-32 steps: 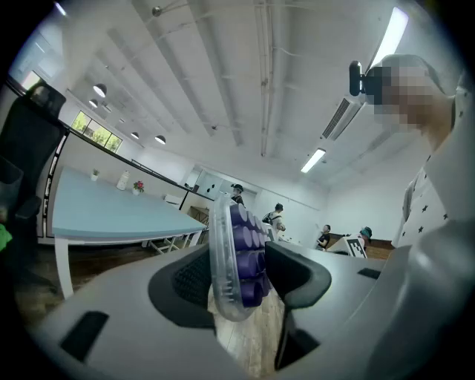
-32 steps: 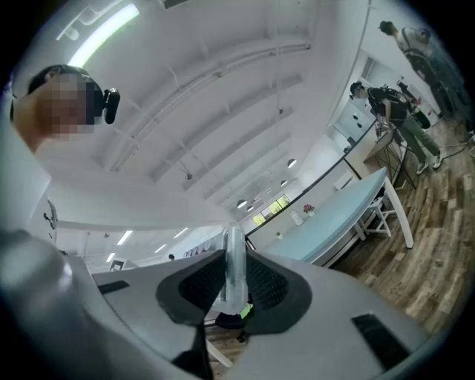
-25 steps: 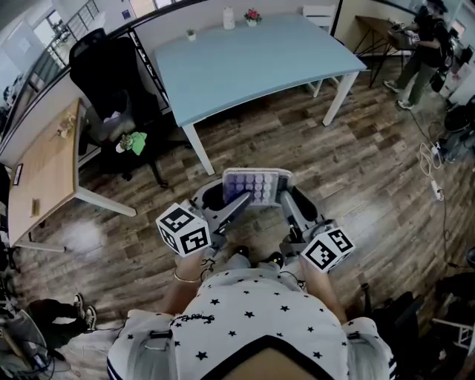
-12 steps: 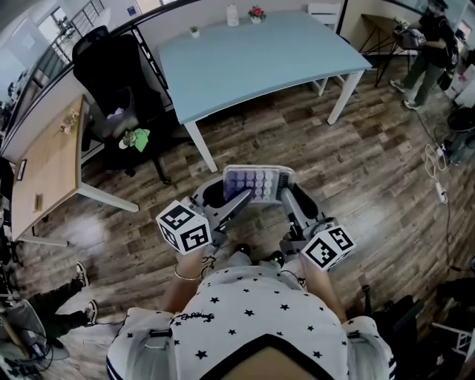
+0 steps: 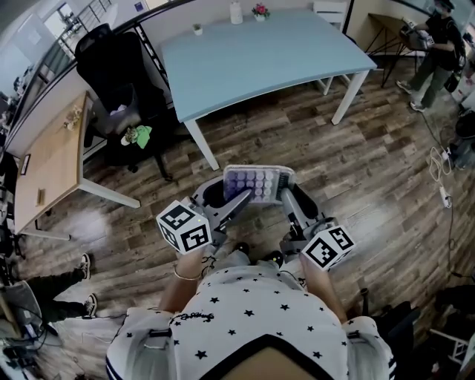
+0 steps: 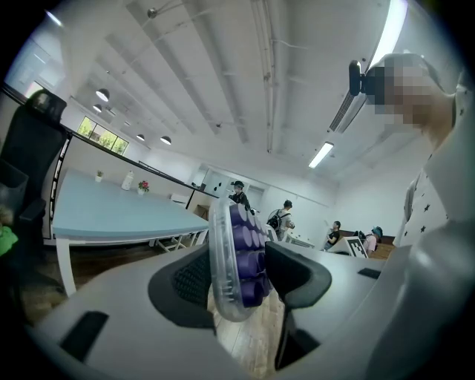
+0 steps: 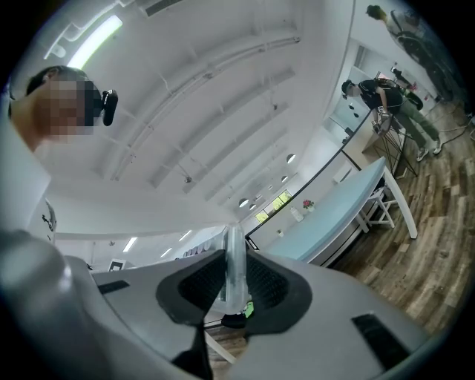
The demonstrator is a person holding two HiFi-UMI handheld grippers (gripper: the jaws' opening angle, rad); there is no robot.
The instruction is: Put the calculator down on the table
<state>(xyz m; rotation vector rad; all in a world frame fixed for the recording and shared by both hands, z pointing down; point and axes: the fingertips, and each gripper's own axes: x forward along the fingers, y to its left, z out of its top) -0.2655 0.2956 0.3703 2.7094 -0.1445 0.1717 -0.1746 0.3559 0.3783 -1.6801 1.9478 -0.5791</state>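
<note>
Calculator [image 5: 257,182]: a clear-cased unit with rows of purple keys, held in the air over the wooden floor [image 5: 371,163], just in front of the person's chest and well short of the blue desk [image 5: 252,59]. Its keys face up in the head view. The blue desk is the largest piece of furniture, standing on white legs at the top of the head view. A narrower wooden desk [image 5: 48,167] runs along the left side, and a black office chair [image 5: 111,74] stands between the two, with a green object [image 5: 138,136] on its seat. A second person [image 5: 438,44] stands at the far right.

Left gripper [image 5: 234,194]: clamped on the left end of the calculator. In its own view the case stands on edge between the two dark pads, one against the back and one against the keys. Right gripper [image 5: 286,194]: clenched on the right end, with both pads pressing the thin clear edge. Each gripper carries a marker cube, left [image 5: 183,228] and right [image 5: 328,248].

Small items at the far edge of the blue desk: a white bottle [image 5: 236,12], a flower pot [image 5: 260,11] and a tiny plant pot [image 5: 197,30].
</note>
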